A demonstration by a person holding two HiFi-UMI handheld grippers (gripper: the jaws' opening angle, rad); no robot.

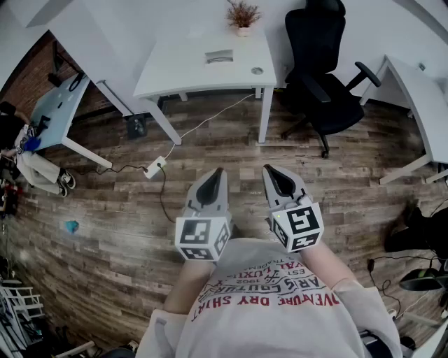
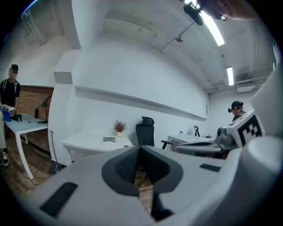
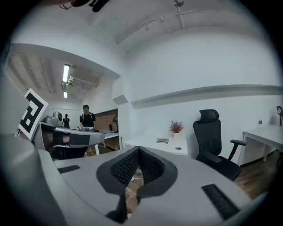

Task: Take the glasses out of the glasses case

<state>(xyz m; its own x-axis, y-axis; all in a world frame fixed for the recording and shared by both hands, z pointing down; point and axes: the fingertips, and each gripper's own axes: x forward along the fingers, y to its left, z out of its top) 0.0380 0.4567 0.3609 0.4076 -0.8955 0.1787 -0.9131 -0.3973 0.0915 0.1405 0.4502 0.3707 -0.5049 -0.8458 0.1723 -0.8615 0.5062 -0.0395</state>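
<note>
Closest of all is the person's white shirt (image 1: 280, 308) with red letters on it, at the bottom of the head view. Two arms reach out from it, and each hand holds a grey gripper with a marker cube on its back. Left gripper (image 1: 218, 172) and right gripper (image 1: 269, 169) sit side by side, near each other but not touching, over the wooden floor (image 1: 105, 210). Both point forward and a little down.

In the left gripper view the two jaws of the left gripper (image 2: 140, 149) meet at their tips, and they hold nothing. In the right gripper view the right gripper (image 3: 138, 149) looks the same: tips together, nothing held.

Far in front stands a white desk (image 1: 175, 73). A small grey thing (image 1: 219, 56) lies flat on top of it, near the back edge. It could be the glasses case, but it is too small to be sure. It is well apart from both grippers. A little potted plant (image 1: 243, 15) stands behind it, by the wall. A black office chair (image 1: 325, 77) is just to the right of the desk.
</note>
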